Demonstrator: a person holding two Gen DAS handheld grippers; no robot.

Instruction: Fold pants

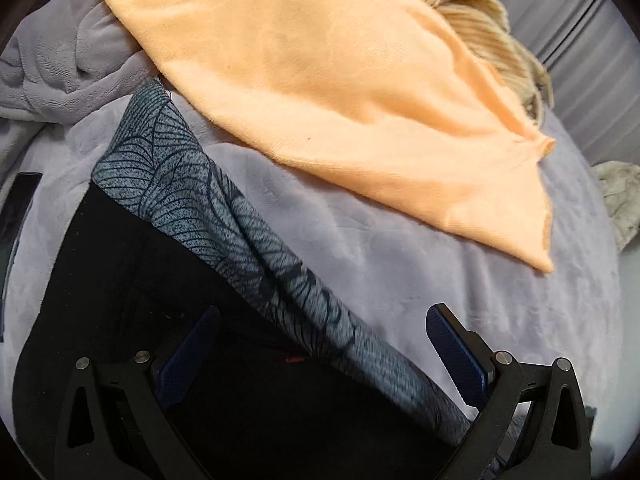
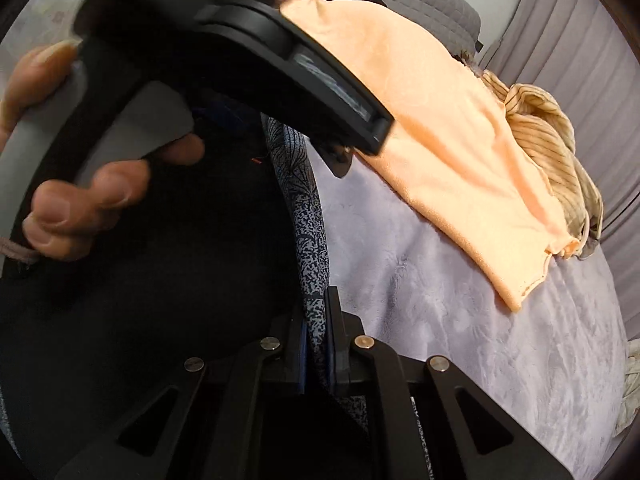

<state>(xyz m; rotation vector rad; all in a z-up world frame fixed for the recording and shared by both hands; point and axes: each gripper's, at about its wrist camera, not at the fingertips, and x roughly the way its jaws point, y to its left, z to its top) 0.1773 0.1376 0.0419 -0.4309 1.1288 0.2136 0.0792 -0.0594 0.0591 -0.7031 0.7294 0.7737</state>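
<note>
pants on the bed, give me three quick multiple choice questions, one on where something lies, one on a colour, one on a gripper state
1. Where does the peach cloth lie relative to the pants?
A. beyond them on the grey blanket
B. under them
C. inside them

2. What colour is the pants' patterned band?
A. red
B. blue-grey with dark leaf lines
C. yellow

3. What is the right gripper doing?
A. open above the blanket
B. shut on the pants
C. shut on the peach cloth

Answers: 1 A, the cloth lies apart, farther up the blanket. 2 B, as the left wrist view shows. 3 B, its fingers pinch the patterned edge between them.
</note>
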